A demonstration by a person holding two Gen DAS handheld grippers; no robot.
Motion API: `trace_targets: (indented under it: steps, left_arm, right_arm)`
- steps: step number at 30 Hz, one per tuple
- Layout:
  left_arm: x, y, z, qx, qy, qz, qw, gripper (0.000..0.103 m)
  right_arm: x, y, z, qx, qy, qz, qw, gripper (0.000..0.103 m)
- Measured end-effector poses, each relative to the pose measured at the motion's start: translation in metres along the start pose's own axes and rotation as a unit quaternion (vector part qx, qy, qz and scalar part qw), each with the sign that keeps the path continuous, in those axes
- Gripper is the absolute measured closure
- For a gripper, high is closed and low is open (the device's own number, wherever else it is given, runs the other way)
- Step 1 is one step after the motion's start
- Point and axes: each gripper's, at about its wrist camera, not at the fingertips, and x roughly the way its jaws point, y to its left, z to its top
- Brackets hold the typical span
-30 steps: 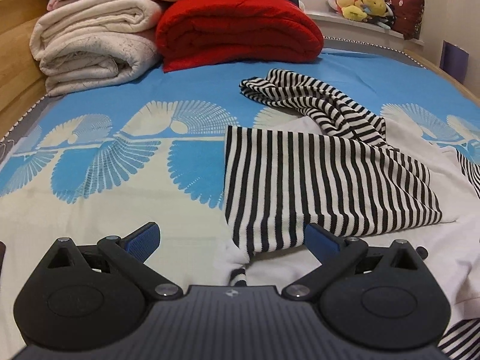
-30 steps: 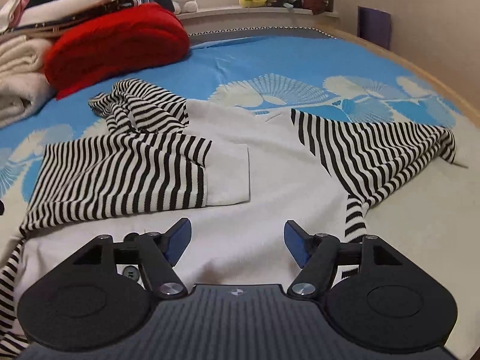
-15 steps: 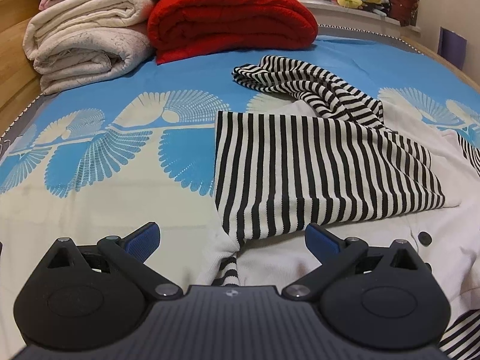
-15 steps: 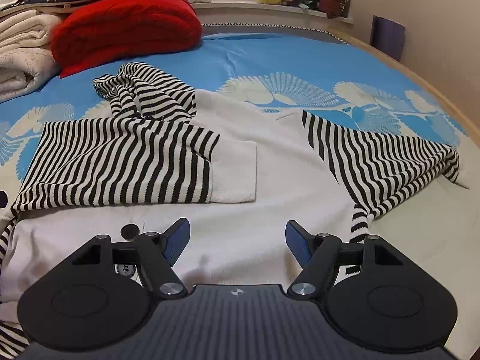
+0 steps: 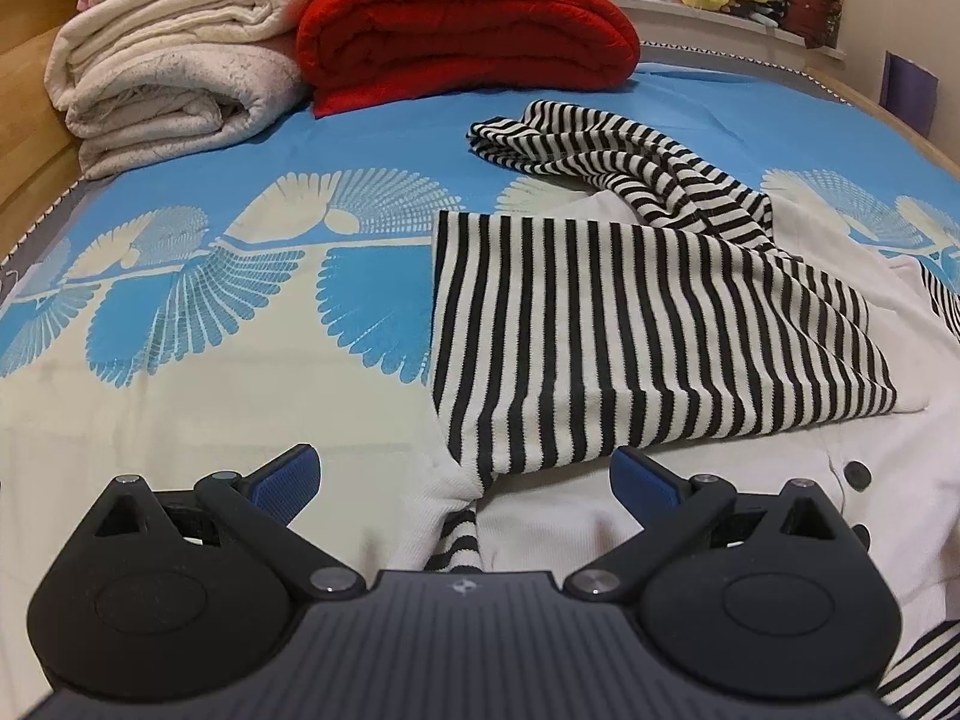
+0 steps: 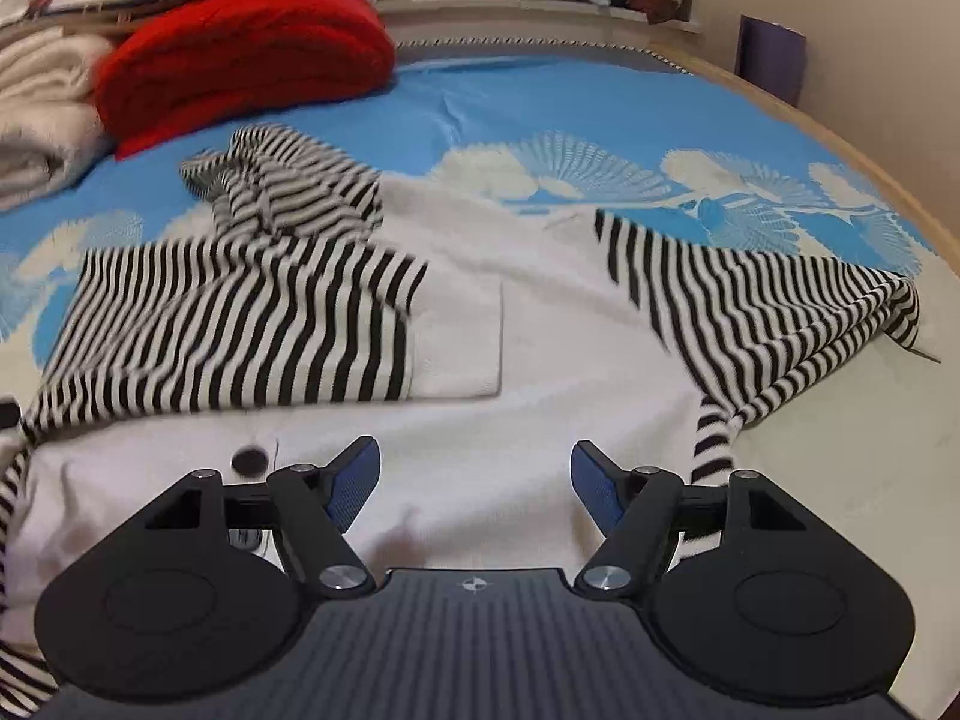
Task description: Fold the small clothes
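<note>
My left hand-held gripper (image 5: 465, 474): spread, empty, above the striped cardigan (image 5: 630, 348).
My right hand-held gripper (image 6: 476, 471): spread, empty.
Bed (image 5: 360, 138): blue patterned cover.

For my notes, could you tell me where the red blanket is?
The red blanket lies folded at the bed's far end, upper centre in the left wrist view, right of the cream blankets.

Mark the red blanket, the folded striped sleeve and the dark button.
red blanket (image 5: 468, 36), left wrist view, middle of the top fold.
striped sleeve (image 5: 630, 336), left wrist view, centre of the flat striped panel.
button (image 6: 249, 459), right wrist view, its face, on the white front.
</note>
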Motion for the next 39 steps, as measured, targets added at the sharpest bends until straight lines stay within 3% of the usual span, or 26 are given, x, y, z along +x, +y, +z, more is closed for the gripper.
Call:
trace_targets:
  steps: [2,4,6,7,9,11,12,18,20,21,22,23,24,27,29,32,34,36,37,38,39]
  left_arm:
    - [0.004,0.006,0.002,-0.010,0.004,0.002,0.9999,0.000]
    - [0.008,0.012,0.004,-0.020,0.007,0.012,0.9997,0.000]
    - [0.012,0.020,0.006,-0.032,0.012,0.021,0.9992,0.000]
    - [0.013,0.024,0.007,-0.043,0.015,0.024,0.9987,0.000]
    - [0.015,0.032,0.008,-0.061,0.021,0.022,0.9977,0.000]
    - [0.018,0.037,0.009,-0.074,0.028,0.020,0.9967,0.000]
    - [0.020,0.037,0.009,-0.075,0.030,0.022,0.9965,0.000]
    - [0.042,0.040,0.007,-0.076,0.055,0.042,0.9946,0.000]
    - [0.048,0.044,0.008,-0.079,0.059,0.053,0.9937,0.000]
    - [0.051,0.046,0.010,-0.080,0.060,0.058,0.9933,0.000]
    - [0.052,0.049,0.011,-0.082,0.059,0.062,0.9929,0.000]
    - [0.052,0.051,0.012,-0.086,0.058,0.066,0.9924,0.000]
    - [0.053,0.053,0.013,-0.090,0.057,0.067,0.9921,0.000]
    - [0.053,0.059,0.016,-0.102,0.056,0.070,0.9908,0.000]
    - [0.051,0.061,0.018,-0.107,0.054,0.069,0.9904,0.000]
    - [0.045,0.065,0.020,-0.117,0.047,0.063,0.9899,0.000]
    - [0.040,0.066,0.022,-0.125,0.043,0.058,0.9896,0.000]
    - [0.036,0.068,0.023,-0.131,0.039,0.055,0.9891,0.000]
    - [0.035,0.070,0.024,-0.135,0.038,0.054,0.9887,0.000]
    - [0.035,0.071,0.024,-0.138,0.039,0.054,0.9882,0.000]
    - [0.035,0.073,0.024,-0.141,0.040,0.052,0.9879,0.000]
  right_arm:
    - [-0.011,-0.038,0.020,0.065,-0.045,-0.009,0.997,0.029]
    - [-0.016,-0.093,0.037,0.163,-0.095,-0.036,0.981,0.020]
    - [-0.009,-0.154,0.043,0.283,-0.107,-0.048,0.952,0.020]
    - [-0.001,-0.186,0.040,0.352,-0.102,-0.039,0.930,0.019]
    - [0.021,-0.235,0.032,0.442,-0.085,-0.020,0.893,0.019]
    - [0.039,-0.267,0.023,0.490,-0.084,-0.019,0.867,0.020]
    - [0.048,-0.279,0.020,0.502,-0.088,-0.027,0.860,0.020]
    - [0.099,-0.330,0.028,0.526,-0.079,-0.073,0.843,0.020]
    - [0.114,-0.337,0.032,0.522,-0.077,-0.074,0.847,0.020]
    - [0.118,-0.335,0.038,0.496,-0.086,-0.085,0.860,0.024]
    - [0.124,-0.330,0.045,0.455,-0.083,-0.103,0.881,0.067]
    - [0.134,-0.323,0.055,0.398,-0.058,-0.115,0.908,0.097]
    - [0.137,-0.320,0.059,0.378,-0.050,-0.129,0.916,0.099]
    - [0.124,-0.293,0.083,0.335,-0.087,-0.142,0.928,0.100]
    - [0.104,-0.255,0.108,0.274,-0.132,-0.128,0.944,0.100]
    - [0.066,-0.162,0.140,0.130,-0.200,-0.063,0.969,0.100]
    - [0.039,-0.074,0.137,0.004,-0.225,0.009,0.974,0.100]
    - [0.027,0.007,0.110,-0.115,-0.202,0.088,0.969,0.098]
    - [0.029,0.045,0.088,-0.170,-0.163,0.130,0.963,0.089]
    - [0.034,0.073,0.066,-0.217,-0.123,0.159,0.955,0.066]
    - [0.040,0.099,0.034,-0.271,-0.089,0.172,0.943,0.053]
